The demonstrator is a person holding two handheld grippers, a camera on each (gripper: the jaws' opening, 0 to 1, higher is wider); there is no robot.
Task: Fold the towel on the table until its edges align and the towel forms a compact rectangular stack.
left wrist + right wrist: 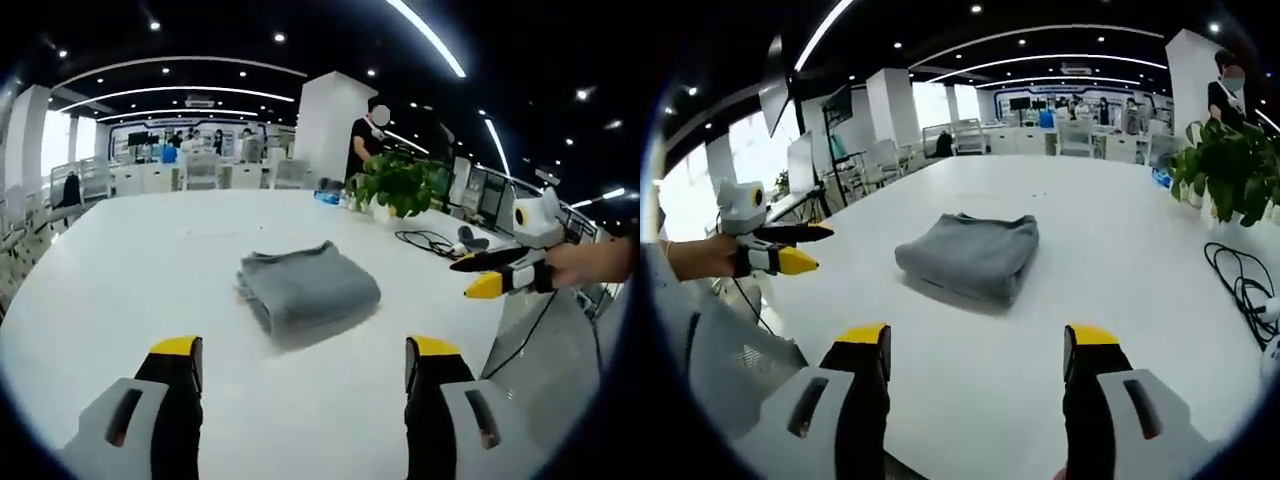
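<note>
A grey towel (pixel 308 287) lies folded into a compact thick rectangle near the middle of the white table (pixel 140 270). My left gripper (pixel 305 360) stands open in front of it, nothing between its yellow-tipped jaws, well short of the cloth. In the right gripper view the same towel (pixel 972 255) lies ahead of my right gripper (pixel 978 350), which is open and empty above the table (pixel 1120 230). Each gripper also shows in the other's view, held by a hand off the table's edge: the right gripper (pixel 485 275) and the left gripper (pixel 812 248), both apart from the towel.
A potted green plant (pixel 400 185) (pixel 1230 170) stands at the table's far side, with black cables (pixel 430 240) (pixel 1240 285) beside it. A person (pixel 368 135) stands behind the plant. Desks, chairs and monitors fill the room beyond.
</note>
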